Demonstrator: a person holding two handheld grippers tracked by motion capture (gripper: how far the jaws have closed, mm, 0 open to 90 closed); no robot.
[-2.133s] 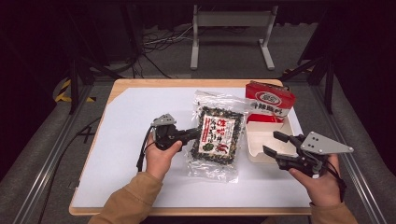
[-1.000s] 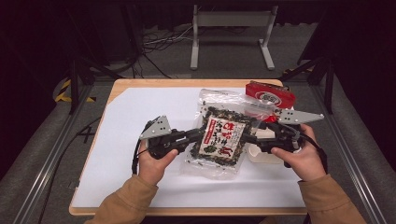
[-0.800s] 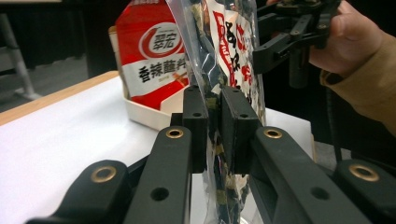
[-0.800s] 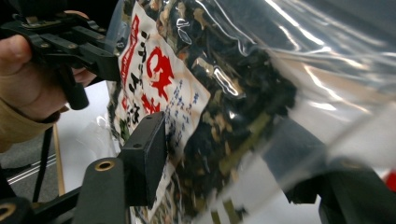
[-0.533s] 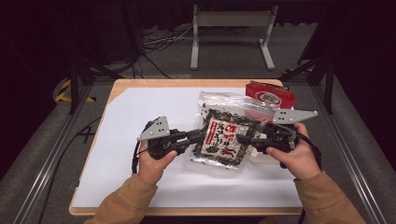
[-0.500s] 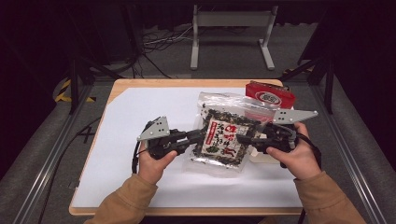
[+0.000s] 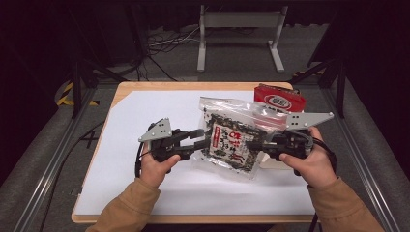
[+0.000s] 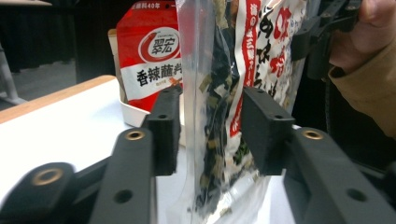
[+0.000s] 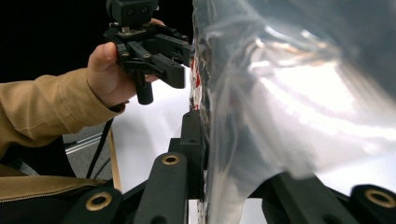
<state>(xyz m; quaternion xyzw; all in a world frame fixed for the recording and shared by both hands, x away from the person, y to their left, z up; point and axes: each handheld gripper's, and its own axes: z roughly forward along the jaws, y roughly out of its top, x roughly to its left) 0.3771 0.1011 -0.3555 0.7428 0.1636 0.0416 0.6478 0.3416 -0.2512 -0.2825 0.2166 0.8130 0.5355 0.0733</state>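
A clear bag of dark seaweed (image 7: 229, 145) with a red and white label hangs above the table between both grippers. My left gripper (image 7: 199, 137) straddles its left edge. In the left gripper view the bag (image 8: 219, 116) stands between the jaws, which have just been opening, and a gap shows beside the left pad (image 8: 163, 130). My right gripper (image 7: 254, 145) has just been closing on the bag's right edge. In the right gripper view its left pad (image 9: 194, 140) presses the plastic (image 9: 280, 102), while the other jaw is hidden behind the bag.
A red snack packet (image 7: 280, 100) stands at the back right, leaning in a white tray (image 8: 133, 114). White paper (image 7: 145, 111) covers the wooden table, with bare room left of the hands. A metal stand and cables lie on the floor beyond.
The right gripper came in from the right and closed on the bag's right edge. The bag rose a little off the table. The left gripper's jaws have spread apart.
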